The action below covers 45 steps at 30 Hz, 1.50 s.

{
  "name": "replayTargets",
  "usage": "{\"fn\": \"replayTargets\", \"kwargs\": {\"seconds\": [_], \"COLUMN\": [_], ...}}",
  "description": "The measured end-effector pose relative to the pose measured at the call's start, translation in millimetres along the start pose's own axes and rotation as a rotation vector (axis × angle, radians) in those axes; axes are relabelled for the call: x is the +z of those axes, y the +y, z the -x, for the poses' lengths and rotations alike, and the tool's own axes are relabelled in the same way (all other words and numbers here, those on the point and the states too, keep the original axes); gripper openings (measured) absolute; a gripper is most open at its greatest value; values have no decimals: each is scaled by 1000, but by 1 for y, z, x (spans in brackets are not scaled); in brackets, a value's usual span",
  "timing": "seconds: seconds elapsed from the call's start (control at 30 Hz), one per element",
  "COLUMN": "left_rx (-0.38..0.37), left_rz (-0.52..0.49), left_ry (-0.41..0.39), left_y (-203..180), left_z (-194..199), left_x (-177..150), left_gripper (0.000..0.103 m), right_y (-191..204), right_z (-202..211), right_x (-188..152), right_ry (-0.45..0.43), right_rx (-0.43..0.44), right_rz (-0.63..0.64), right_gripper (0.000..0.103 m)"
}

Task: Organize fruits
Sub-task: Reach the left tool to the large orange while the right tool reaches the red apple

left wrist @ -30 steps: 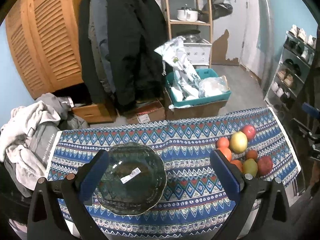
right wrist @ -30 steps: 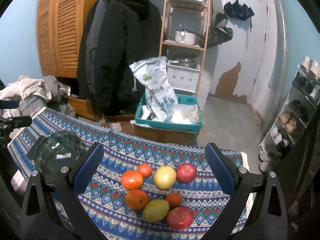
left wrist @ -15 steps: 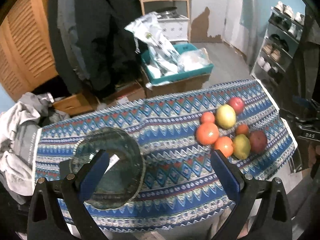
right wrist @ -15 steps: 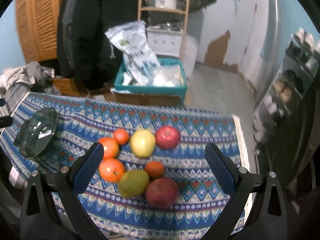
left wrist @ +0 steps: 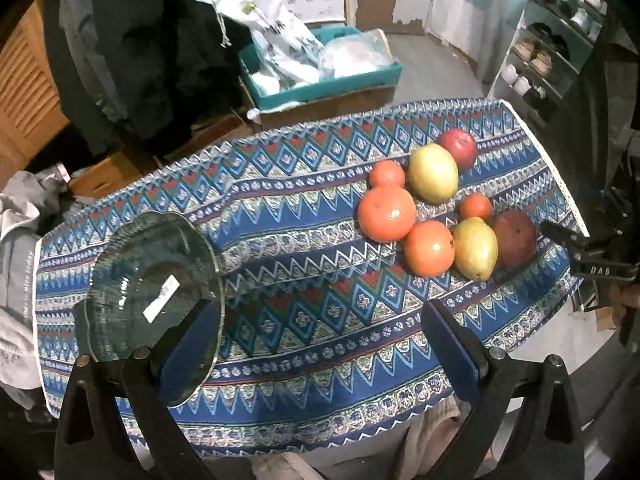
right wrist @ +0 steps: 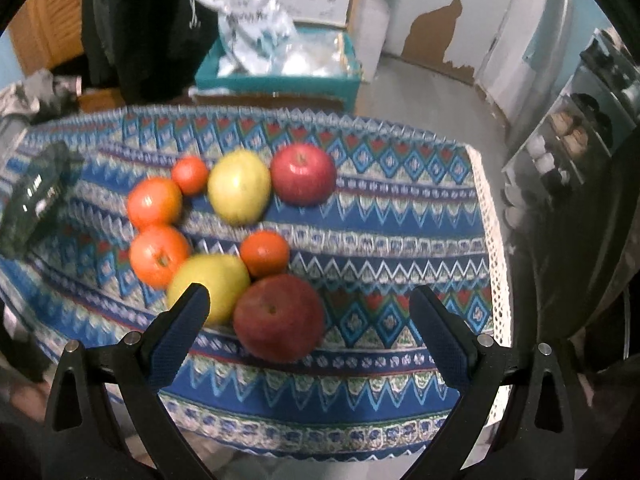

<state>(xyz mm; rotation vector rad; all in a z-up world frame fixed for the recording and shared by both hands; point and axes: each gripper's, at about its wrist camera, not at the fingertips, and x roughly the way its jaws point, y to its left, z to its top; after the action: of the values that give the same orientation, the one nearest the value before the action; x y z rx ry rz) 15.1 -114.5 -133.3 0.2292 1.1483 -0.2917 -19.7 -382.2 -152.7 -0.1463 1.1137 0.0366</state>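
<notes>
Eight fruits cluster near the right end of the table (left wrist: 304, 208) with its blue patterned cloth; a ribbed green glass bowl (left wrist: 152, 280) sits toward its left end. Our left hand-held gripper (left wrist: 320, 344) hovers spread between them.

From the right wrist, our right hand-held gripper (right wrist: 308, 328) is spread above the dark red apple (right wrist: 279, 317) at the near edge, beside a yellow-green mango (right wrist: 214, 280).

Home entryway: coats (left wrist: 152, 40), shoe rack (left wrist: 556, 40)
</notes>
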Motion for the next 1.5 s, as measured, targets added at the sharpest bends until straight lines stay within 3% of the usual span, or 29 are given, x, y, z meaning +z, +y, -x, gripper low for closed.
{"fn": "replayTargets", "kwargs": {"seconds": [0.1,0.4,0.83,0.97,1.03,1.27,1.5], "left_rx": [30,17,-17,-32,-47,-59,-94], "left_rz": [-20,-38,-10,4,18,35,115], "left_ry": [6,79,131,135,137,135,131], "left_y": [-6,-17,-23,-24,-24,-27,-25], "left_z": [-15,-66,-99,-100,-101,-109,-123], "left_x": [1,1,4,8,11,22,39], "left_gripper": [102,102,102,102,102,102,102], "right_y": [3,10,16,11,10,4,-22], "right_z": [-12,-52,-89,-93,-94,-86,-59], "right_x": [-5,-14,-9,-8,-7,-4,12], "right_ry": [36,148,198,193,193,178,57], "right_rx": [3,9,40,76,117,118,128], "right_rz": [26,100,149,132,119,72,-60], "right_gripper": [99,99,97,93,76,75,76]}}
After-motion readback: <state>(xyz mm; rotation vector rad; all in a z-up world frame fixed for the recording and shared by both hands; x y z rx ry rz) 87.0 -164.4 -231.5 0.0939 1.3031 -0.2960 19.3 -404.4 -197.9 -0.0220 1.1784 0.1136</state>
